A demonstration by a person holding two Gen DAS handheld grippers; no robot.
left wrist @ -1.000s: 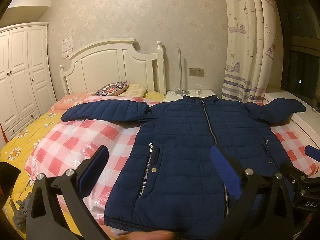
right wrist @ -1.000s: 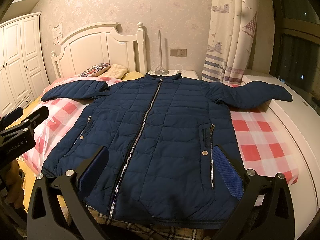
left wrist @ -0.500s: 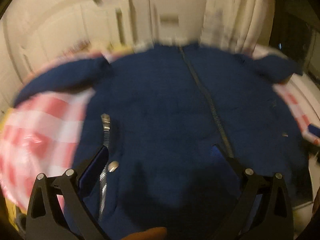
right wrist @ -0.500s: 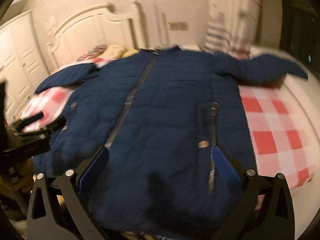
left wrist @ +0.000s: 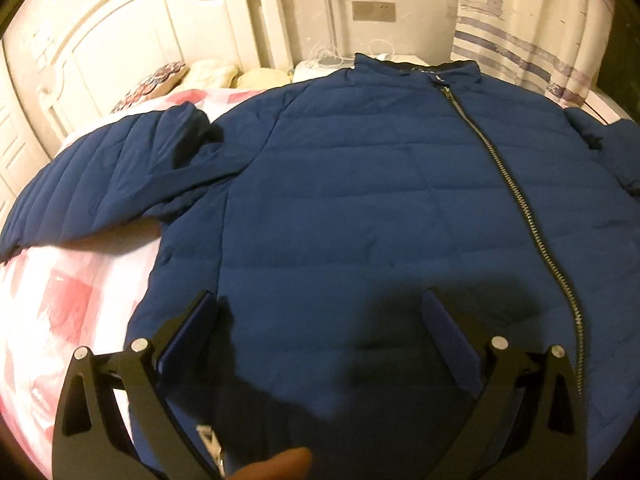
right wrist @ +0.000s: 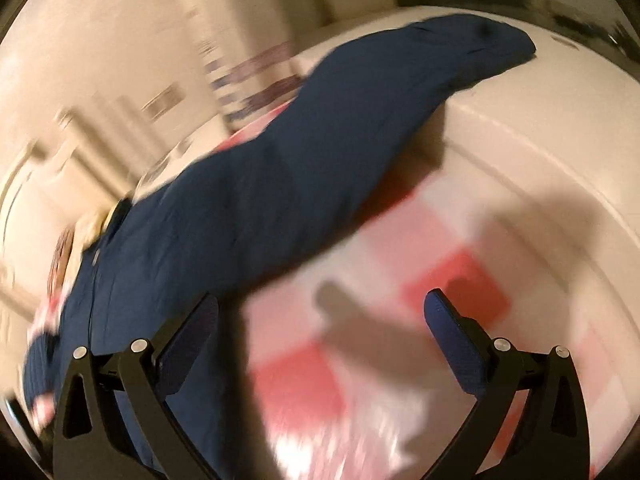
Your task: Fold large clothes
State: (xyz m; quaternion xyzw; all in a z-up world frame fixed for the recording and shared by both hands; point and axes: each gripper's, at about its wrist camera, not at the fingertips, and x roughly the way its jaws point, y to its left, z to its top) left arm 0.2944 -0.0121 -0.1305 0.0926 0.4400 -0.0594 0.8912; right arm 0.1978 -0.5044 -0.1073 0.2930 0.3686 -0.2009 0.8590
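A navy quilted jacket (left wrist: 360, 200) lies zipped and face up on the bed, its zipper (left wrist: 516, 200) running down the right side of the left wrist view. One sleeve (left wrist: 100, 184) stretches out to the left. My left gripper (left wrist: 320, 320) hovers open just above the jacket's front panel with nothing between its fingers. In the blurred right wrist view the other sleeve (right wrist: 360, 128) runs up to the right, its cuff (right wrist: 496, 44) resting on a white ledge. My right gripper (right wrist: 320, 320) is open over the checked sheet, beside that sleeve.
A red and white checked sheet (right wrist: 452, 292) covers the bed. A white headboard (left wrist: 132, 40), pillows (left wrist: 216, 74) and a striped curtain (left wrist: 528, 40) stand behind the jacket. A white ledge (right wrist: 540, 152) borders the bed on the right. A fingertip (left wrist: 276, 466) shows at the bottom edge.
Both grippers have moved forward and down over the bed. The left one now sits close over the jacket's chest; the right one has swung right toward the outstretched sleeve.
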